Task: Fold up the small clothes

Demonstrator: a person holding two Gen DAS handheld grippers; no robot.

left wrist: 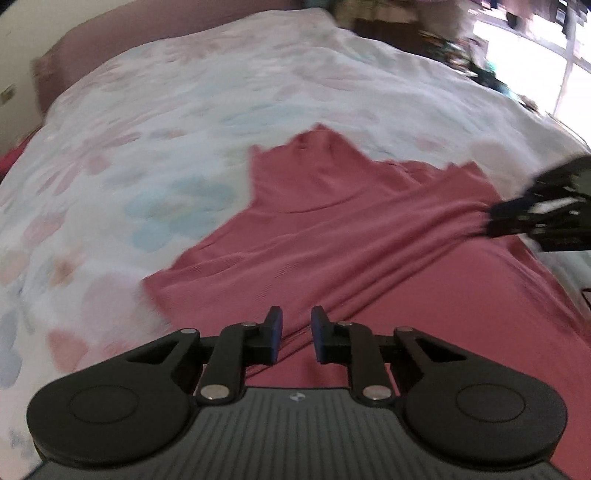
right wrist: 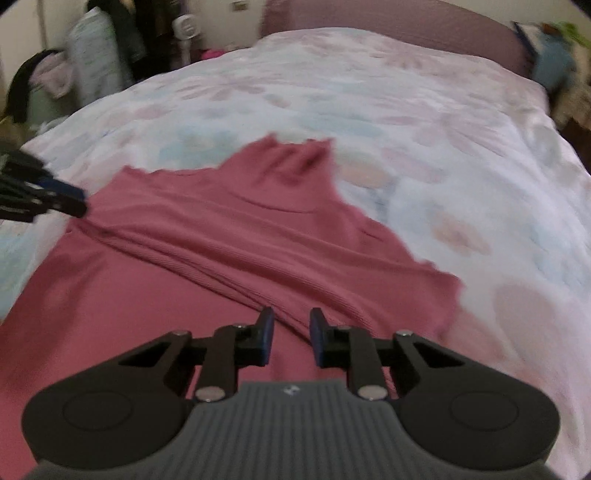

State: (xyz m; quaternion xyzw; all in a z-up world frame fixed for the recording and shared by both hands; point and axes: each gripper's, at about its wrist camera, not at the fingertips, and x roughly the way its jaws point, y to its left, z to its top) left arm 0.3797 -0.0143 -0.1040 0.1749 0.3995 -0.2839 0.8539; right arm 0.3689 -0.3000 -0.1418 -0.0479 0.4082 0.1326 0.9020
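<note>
A dusty-pink top (left wrist: 332, 229) lies spread on a floral bedspread (left wrist: 147, 147), its collar pointing away from me. Taut folds run across it between the two grippers. My left gripper (left wrist: 296, 338) holds a ridge of the cloth between its narrowly parted pads. In the right wrist view the same top (right wrist: 240, 229) fills the middle, and my right gripper (right wrist: 291, 338) pinches a fold of it too. Each gripper shows at the edge of the other's view: the right one (left wrist: 491, 218), the left one (right wrist: 81, 206), both at the cloth's sides.
The bedspread (right wrist: 443, 129) covers the bed, with a mauve headboard (right wrist: 388, 22) at the far end. Clutter and a bright window (left wrist: 517, 55) lie past the right side. Bags and hanging clothes (right wrist: 92, 62) stand past the left side.
</note>
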